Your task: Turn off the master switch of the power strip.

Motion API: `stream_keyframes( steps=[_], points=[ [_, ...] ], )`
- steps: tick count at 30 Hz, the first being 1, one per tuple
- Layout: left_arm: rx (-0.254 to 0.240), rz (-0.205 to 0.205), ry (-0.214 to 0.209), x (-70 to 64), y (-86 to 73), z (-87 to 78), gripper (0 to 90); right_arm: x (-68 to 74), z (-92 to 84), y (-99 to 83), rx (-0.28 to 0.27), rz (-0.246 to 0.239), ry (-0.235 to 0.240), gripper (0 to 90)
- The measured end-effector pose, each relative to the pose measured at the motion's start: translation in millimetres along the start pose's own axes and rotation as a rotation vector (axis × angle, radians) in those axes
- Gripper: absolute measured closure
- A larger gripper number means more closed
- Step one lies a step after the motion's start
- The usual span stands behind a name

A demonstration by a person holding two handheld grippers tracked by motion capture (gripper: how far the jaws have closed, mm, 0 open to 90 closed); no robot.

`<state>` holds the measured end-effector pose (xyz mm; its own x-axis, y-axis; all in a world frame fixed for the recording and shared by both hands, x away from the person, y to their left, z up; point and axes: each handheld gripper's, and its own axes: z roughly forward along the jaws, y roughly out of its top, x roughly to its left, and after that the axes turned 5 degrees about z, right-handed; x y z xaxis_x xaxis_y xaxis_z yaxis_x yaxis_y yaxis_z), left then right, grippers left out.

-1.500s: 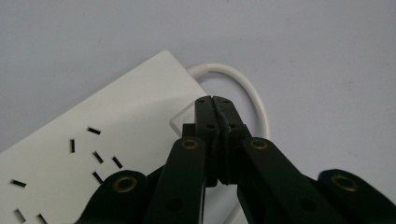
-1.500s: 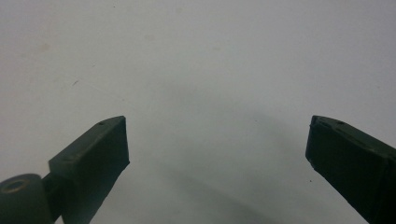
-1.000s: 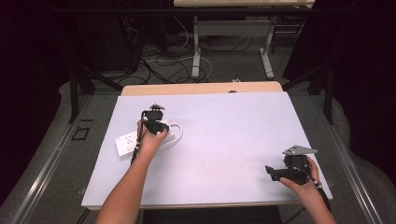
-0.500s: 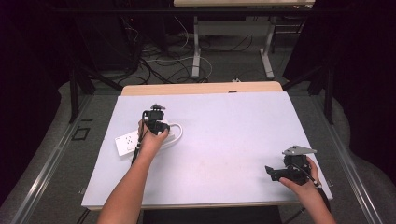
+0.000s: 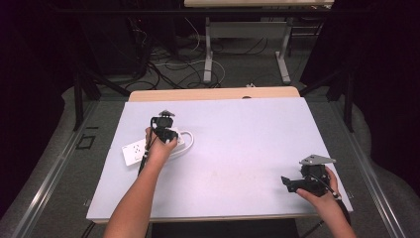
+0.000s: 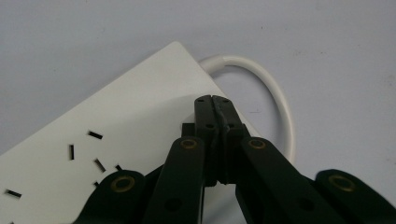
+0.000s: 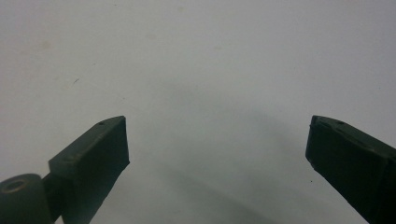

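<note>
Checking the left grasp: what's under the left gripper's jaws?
The white power strip lies under the shut left gripper, its white cable looping beside. The jaws cover what they press there.

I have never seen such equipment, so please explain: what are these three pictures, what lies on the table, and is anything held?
A person holds one hand-held gripper in each hand. One picture comes from a camera above the table; the other two from cameras riding on each tool. A white power strip with its white cord lies on the table. The left hand-held gripper hangs over the strip with its jaws pressed together, gripping nothing. The right hand-held gripper is wide open over bare table.
</note>
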<state>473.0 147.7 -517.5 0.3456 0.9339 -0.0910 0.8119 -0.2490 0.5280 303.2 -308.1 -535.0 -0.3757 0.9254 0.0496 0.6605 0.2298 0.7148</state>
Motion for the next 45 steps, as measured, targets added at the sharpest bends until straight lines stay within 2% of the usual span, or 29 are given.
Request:
stream_keyframes(
  steps=[6,8,9,11,12,14,15,19,24,26,33,43,45],
  points=[
    [0.001,0.036,0.026,-4.6,-0.3,1.4,90.0,0.3,0.3,0.4,-0.001,-0.001,0.003,5.7],
    [0.001,0.029,0.035,-5.8,-0.5,1.2,90.0,0.4,0.1,0.3,-0.002,0.0,0.001,5.7],
    [-0.002,0.039,0.041,-6.2,-0.6,1.4,90.0,0.3,0.0,0.2,-0.002,0.0,0.001,5.7],
    [-0.005,0.018,0.038,-5.6,-0.5,1.2,90.0,0.1,-0.9,0.3,-0.001,0.001,0.002,5.6],
    [-0.016,0.012,0.028,-4.8,-0.5,0.0,90.0,-0.4,-0.9,0.4,-0.003,0.001,0.003,5.6],
    [-0.006,0.0,-0.005,-4.2,0.3,-2.3,90.0,-1.1,-1.1,0.3,-0.004,0.004,0.001,5.7],
    [-0.002,0.0,-0.006,-4.1,0.1,-2.7,90.0,-1.0,-0.8,0.4,-0.002,0.017,0.001,5.7],
    [0.008,-0.008,-0.005,-0.6,-0.3,-5.7,90.0,-1.2,-0.4,0.6,-0.001,0.011,0.001,5.6],
    [-0.018,-0.028,-0.002,3.0,-0.4,-8.7,90.0,-0.4,-0.8,0.7,-0.002,0.01,0.001,5.7],
    [-0.017,-0.038,-0.006,4.1,-0.1,-9.2,87.2,-0.5,-0.8,0.7,-0.002,0.01,0.002,5.7],
    [-0.015,-0.033,-0.021,4.4,-0.1,-9.0,75.8,-0.7,0.0,0.5,-0.002,0.008,0.003,5.7],
    [-0.06,0.029,-0.004,2.0,-0.2,-9.2,60.4,-0.6,-0.5,0.7,-0.002,0.007,0.003,5.7],
    [-0.064,0.032,-0.005,1.2,-0.2,-9.4,58.6,-0.5,-0.6,0.7,-0.002,0.007,0.004,5.7]
  ],
)
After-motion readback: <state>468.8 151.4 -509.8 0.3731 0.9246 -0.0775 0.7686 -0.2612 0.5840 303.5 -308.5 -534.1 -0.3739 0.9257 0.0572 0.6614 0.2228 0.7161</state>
